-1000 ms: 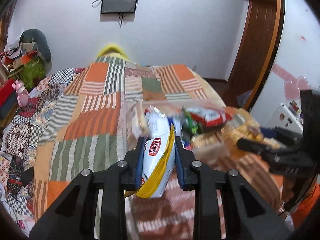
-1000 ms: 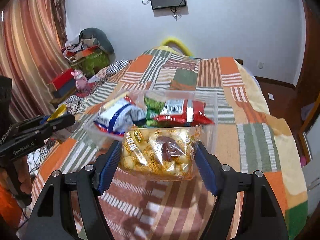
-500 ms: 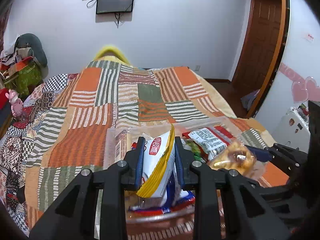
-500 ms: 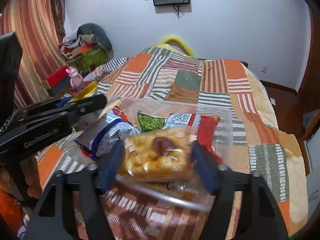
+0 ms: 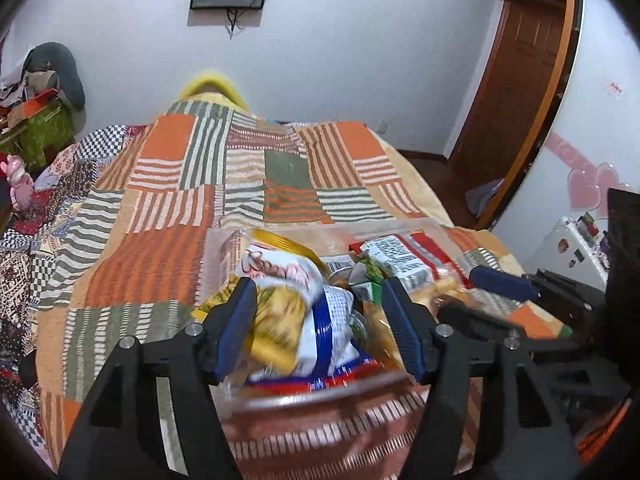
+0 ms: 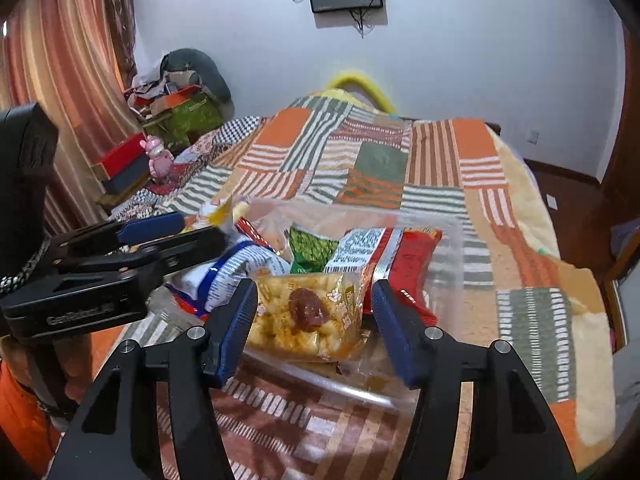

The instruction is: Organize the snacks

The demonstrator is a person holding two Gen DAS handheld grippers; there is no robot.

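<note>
Clear plastic tub [image 6: 452, 236] on patchwork bed at 12 o'clock: left gripper [image 5: 320, 328] jaws opening, crinkly white-yellow packet [image 5: 288, 280] released; right gripper [image 6: 314, 326] jaws clamped on light, crushable clear puffed-snack bag [image 6: 308, 316], best held edgewise.

- Bed [image 6: 516, 208], covered by a patchwork blanket [image 5: 168, 248] in orange, green and white stripes.
- Clear plastic tray [image 6: 448, 256] resting on the blanket near its front edge, filled with snack packets [image 6: 384, 248].
</note>
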